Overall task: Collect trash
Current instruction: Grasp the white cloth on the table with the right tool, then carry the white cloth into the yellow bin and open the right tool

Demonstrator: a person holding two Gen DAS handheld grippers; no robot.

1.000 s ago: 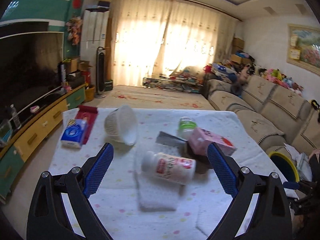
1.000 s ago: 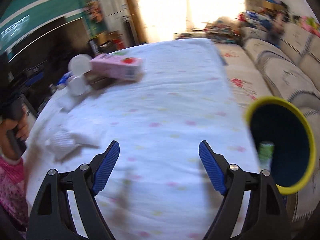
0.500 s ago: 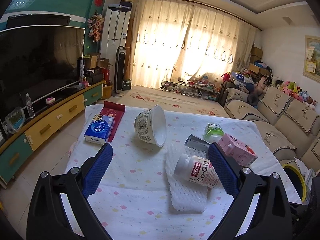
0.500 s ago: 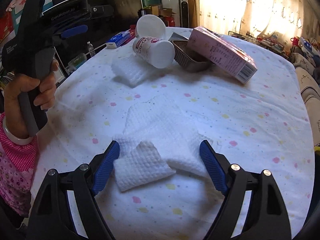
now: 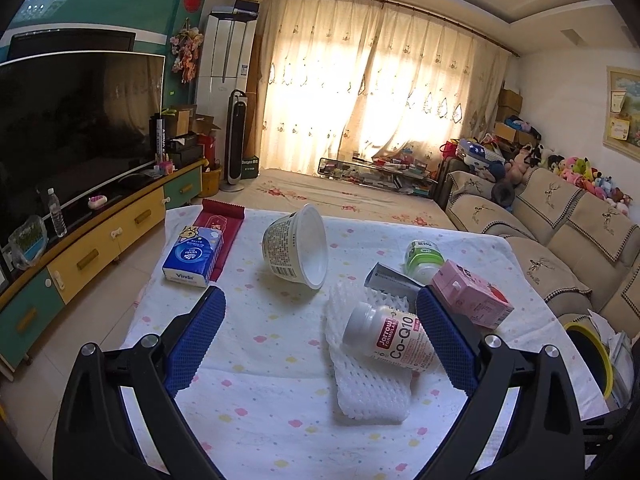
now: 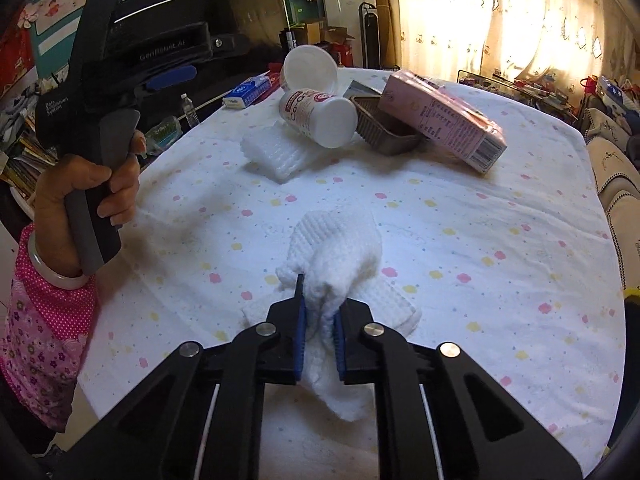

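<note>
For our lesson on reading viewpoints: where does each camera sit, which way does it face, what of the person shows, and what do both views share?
Left wrist: sits on the left tongs, looking slightly downward across the table toward the curtains; only its open blue pads show.
Right wrist: sits on the right tongs, looking steeply down at the table, shut on a white cloth; the left hand and pink sleeve show.
Shared: pill bottle, pink carton, white cup.

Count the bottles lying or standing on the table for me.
2: a white pill bottle on its side on the foam pad, and a small green-labelled bottle behind the pink carton. Others may be hidden.
</note>
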